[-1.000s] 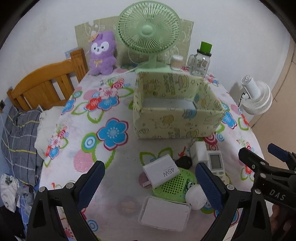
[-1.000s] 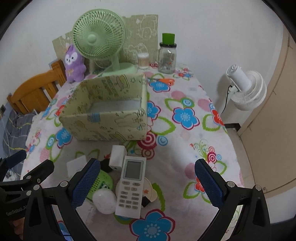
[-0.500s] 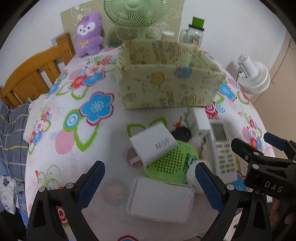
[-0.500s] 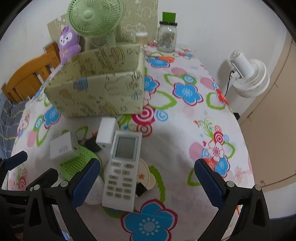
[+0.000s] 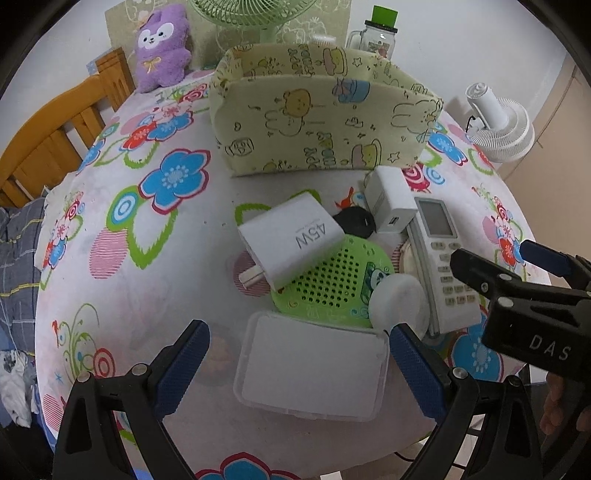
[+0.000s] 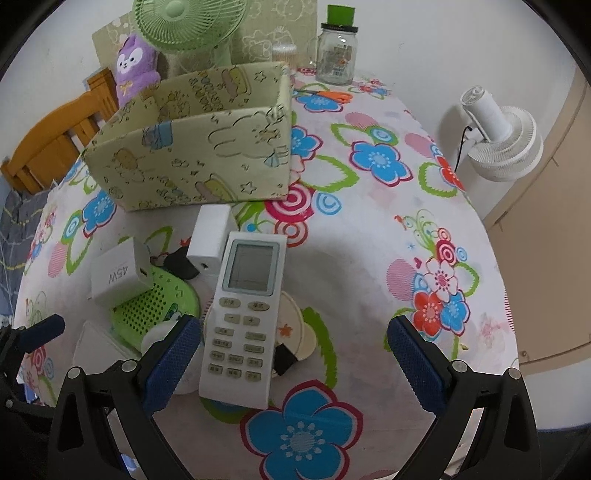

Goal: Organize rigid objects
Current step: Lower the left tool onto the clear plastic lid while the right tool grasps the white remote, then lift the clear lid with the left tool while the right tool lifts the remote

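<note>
**A crowded pile invites a knock**

Our left gripper hangs wide apart over the case; our right gripper, also apart, straddles the remote. Items overlap, so lifting one may drag neighbours short of the box.

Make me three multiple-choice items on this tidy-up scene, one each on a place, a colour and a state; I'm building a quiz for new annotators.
1. Where does the 45W charger rest?
A. inside the fabric box
B. partly on the green perforated disc
C. on the remote control

2. What colour is the jar's lid?
A. green
B. red
C. white

3. How are the right gripper's fingers set?
A. shut on the remote control
B. shut on nothing
C. open, holding nothing

Answers: 1 B, its edge overlaps the green perforated disc. 2 A, green above the glass. 3 C, the pads stand wide apart over the remote control's lower end.
</note>
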`<state>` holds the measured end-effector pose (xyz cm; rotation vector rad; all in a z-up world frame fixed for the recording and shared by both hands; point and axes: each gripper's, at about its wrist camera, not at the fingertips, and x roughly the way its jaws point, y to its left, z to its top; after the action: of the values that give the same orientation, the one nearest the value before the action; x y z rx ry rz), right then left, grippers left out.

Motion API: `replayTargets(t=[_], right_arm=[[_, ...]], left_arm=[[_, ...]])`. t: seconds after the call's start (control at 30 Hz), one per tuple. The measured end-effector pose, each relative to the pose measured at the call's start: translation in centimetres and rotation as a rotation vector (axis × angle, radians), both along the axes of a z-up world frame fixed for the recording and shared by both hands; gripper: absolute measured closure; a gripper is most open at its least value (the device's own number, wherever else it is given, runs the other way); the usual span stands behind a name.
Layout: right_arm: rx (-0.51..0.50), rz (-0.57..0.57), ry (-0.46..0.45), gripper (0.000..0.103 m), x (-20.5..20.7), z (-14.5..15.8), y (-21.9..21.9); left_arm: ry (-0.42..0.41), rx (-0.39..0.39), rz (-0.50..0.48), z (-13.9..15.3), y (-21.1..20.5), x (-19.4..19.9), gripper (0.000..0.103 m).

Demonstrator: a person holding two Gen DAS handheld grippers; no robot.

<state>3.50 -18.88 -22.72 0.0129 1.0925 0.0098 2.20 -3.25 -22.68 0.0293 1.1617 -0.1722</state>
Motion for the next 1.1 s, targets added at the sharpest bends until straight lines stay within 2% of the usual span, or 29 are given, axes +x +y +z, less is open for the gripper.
replayTargets(t=[0.2, 0.3, 0.4, 0.57, 0.63, 0.73, 0.8, 0.97, 1.1], right_arm=[[-0.031, 0.052, 0.026, 0.01, -0.4, -0.9, 1.3], [-0.029, 0.044, 0.029, 0.017, -0.5, -1.2, 1.3], [-0.004, 0.034, 0.036, 0.019, -0.3, -1.4, 1.2], [0.024, 0.059, 0.021, 0.035, -0.4, -1.3, 1.5], [0.012, 0.069, 0.01, 0.043, -0.5, -1.1, 1.8], [0.012, 0.054, 0.019, 0.043, -0.3, -1.2, 2.0], [0.025, 0.037, 0.033, 0.043, 0.0, -1.4, 2.0], [0.037, 0.007, 0.078, 0.043, 0.9, -2.7, 1.9], [0.005, 0.018, 0.065, 0.046, 1.2, -2.9, 2.4]], left_arm=[[0.017, 0.007, -0.005, -0.8, 0.4, 0.1, 0.004], [0.015, 0.006, -0.012, -0.9, 0.4, -0.1, 0.004], [0.023, -0.006, -0.024, -1.0, 0.0, -0.1, 0.004], [0.043, -0.016, -0.028, -1.3, -0.5, -0.1, 0.004], [0.065, 0.008, -0.038, -1.9, -0.8, 0.0, 0.004], [0.071, 0.01, -0.026, -2.3, -0.8, -0.1, 0.005], [0.082, 0.004, -0.022, -2.5, -0.7, 0.0, 0.011], [0.073, 0.038, -0.037, -2.5, -1.0, 0.2, 0.012], [0.077, 0.05, -0.024, -2.4, -0.4, 0.5, 0.012]])
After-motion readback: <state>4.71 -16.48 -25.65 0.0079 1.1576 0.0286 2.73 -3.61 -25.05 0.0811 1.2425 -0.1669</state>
